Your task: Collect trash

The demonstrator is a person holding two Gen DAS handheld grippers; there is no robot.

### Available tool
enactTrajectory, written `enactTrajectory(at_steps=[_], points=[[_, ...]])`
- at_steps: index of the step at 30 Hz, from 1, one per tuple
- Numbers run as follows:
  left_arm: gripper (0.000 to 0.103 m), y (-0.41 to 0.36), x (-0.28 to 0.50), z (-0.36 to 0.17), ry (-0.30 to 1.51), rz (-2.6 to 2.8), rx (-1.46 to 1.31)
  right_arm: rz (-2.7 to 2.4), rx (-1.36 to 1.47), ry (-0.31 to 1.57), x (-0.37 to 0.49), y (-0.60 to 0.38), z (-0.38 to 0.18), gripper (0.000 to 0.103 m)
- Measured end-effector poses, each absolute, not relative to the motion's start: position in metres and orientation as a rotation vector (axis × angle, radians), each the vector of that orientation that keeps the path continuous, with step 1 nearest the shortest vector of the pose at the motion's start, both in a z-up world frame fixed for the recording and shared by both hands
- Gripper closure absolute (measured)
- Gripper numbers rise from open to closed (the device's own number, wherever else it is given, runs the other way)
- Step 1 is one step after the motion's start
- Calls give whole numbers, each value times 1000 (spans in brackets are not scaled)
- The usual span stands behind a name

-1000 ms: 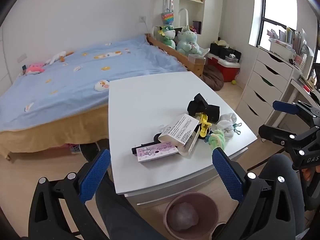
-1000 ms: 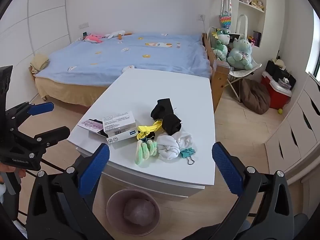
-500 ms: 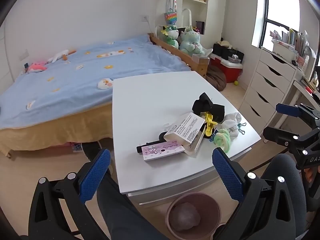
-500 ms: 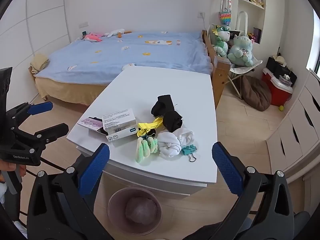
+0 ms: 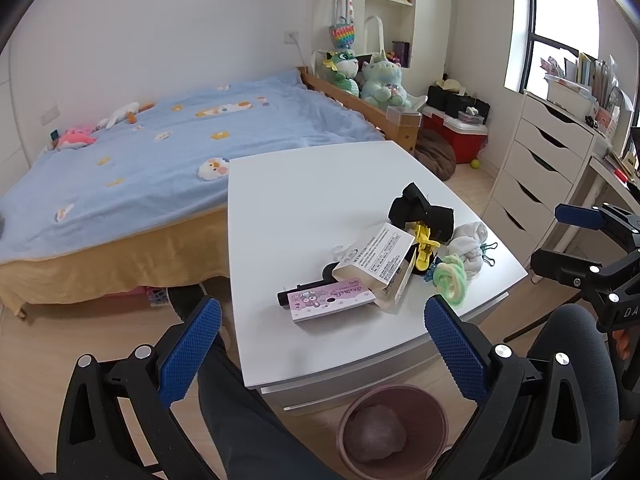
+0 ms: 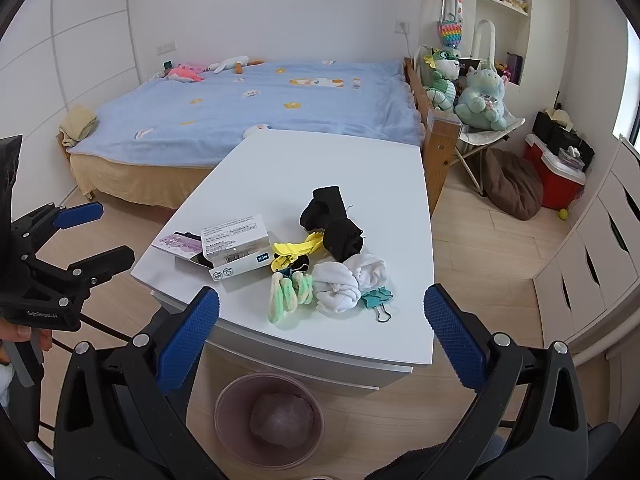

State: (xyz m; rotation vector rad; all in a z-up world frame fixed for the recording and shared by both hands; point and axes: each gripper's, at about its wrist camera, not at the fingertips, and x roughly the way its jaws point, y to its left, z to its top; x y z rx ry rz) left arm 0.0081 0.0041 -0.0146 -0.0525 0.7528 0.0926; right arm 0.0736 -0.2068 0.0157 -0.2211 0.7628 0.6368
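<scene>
A white table (image 5: 304, 184) (image 6: 320, 160) holds a pile of items: a white carton (image 5: 374, 254) (image 6: 234, 240), a pink card packet (image 5: 330, 302) (image 6: 178, 242), black socks (image 5: 420, 210) (image 6: 332, 224), a yellow clip (image 5: 424, 248) (image 6: 296, 250), white socks (image 6: 348, 282), a green hair tie (image 5: 450, 280) (image 6: 286, 294) and a teal binder clip (image 6: 378, 298). A pink trash bin (image 5: 394, 426) (image 6: 268, 420) stands on the floor in front of the table. My left gripper (image 5: 322, 348) and right gripper (image 6: 322, 338) are both open and empty, held above the table's near edge.
A bed with a blue cover (image 5: 152, 160) (image 6: 260, 108) lies behind the table. White drawers (image 5: 548, 172) (image 6: 600, 248) stand on the right. A red cooler (image 6: 554, 178) and brown cushion (image 6: 510, 184) sit on the floor. My legs (image 5: 248, 416) are below the left gripper.
Both grippers have drifted slightly closer to the table and a little right; the pile sits a bit nearer in both views. Both stay open.
</scene>
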Motion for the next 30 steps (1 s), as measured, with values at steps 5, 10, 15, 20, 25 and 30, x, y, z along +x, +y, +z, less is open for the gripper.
enactTrajectory(at_steps=[5,10,15,20,25,30], points=[[5,5,7,-16,750,92,-50,635,-216,768,73,-209,14,3],[5,4,7,-17,751,88,-34,635,-216,780,78,-207,13,3],[5,2,7,-16,751,83,-34,636,-221,780,78,-206,12,3],[5,3,7,-15,753,82,-33,640,-223,781,78,-205,12,3],[5,3,6,-16,751,81,-31,638,-222,784,78,-204,11,3],[5,6,4,-15,749,82,-31,640,-222,786,78,-204,10,3]])
